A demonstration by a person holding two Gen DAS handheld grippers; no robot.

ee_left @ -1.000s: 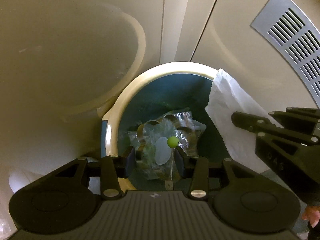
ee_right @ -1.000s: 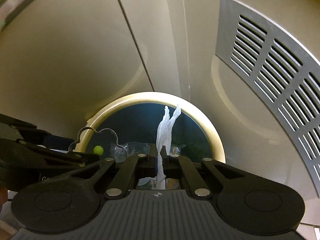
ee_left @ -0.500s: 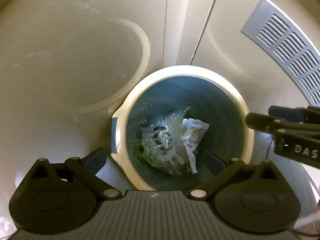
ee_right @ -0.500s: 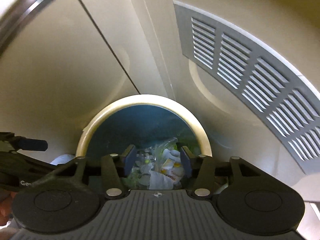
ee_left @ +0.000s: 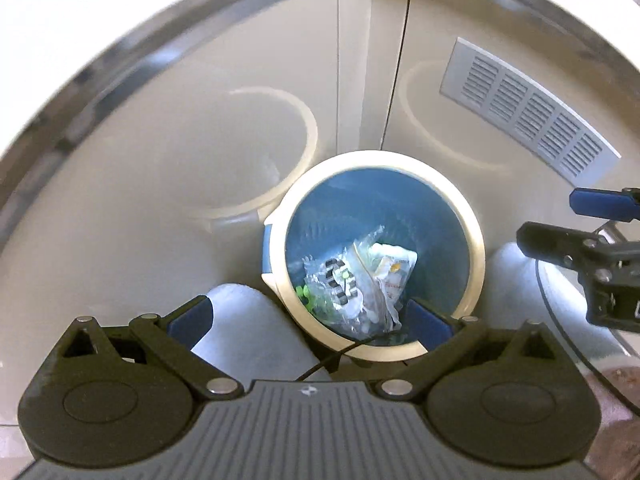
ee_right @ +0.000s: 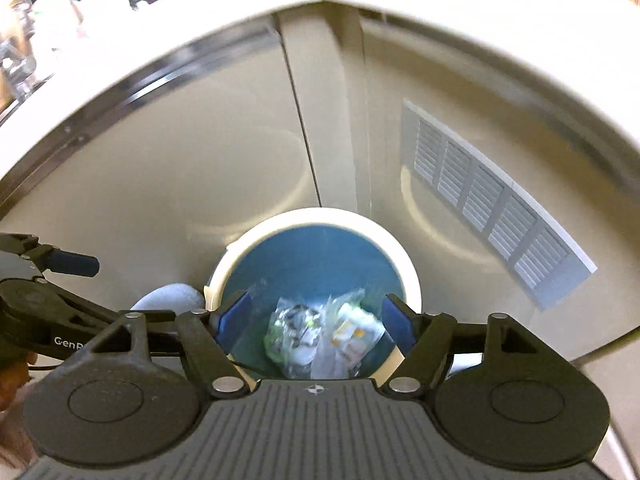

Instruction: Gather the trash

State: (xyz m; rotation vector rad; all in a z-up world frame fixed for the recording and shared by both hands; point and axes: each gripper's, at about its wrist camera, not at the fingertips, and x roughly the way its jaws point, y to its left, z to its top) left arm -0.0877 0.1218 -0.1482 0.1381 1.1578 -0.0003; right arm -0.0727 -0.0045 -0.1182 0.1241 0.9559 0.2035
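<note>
A round blue bin with a cream rim (ee_left: 476,240) stands on the floor against beige cabinet doors; it also shows in the right wrist view (ee_right: 412,276). Inside lies trash (ee_left: 360,284): clear plastic packaging, a white wrapper and something green, seen too in the right wrist view (ee_right: 320,336). My left gripper (ee_left: 308,322) is open and empty above the bin's near rim. My right gripper (ee_right: 316,318) is open and empty above the bin. The right gripper shows at the right edge of the left wrist view (ee_left: 588,232). The left gripper shows at the left of the right wrist view (ee_right: 52,280).
Beige cabinet doors (ee_left: 200,140) with a grey vent grille (ee_left: 528,108) stand behind the bin. A steel-edged counter (ee_right: 140,92) runs above. A white rounded object (ee_left: 248,332) lies on the floor left of the bin.
Both grippers opened and let go: the clear packaging from the left, the white wrapper from the right. Both pieces now lie in the bin. Both grippers have risen away from it.
</note>
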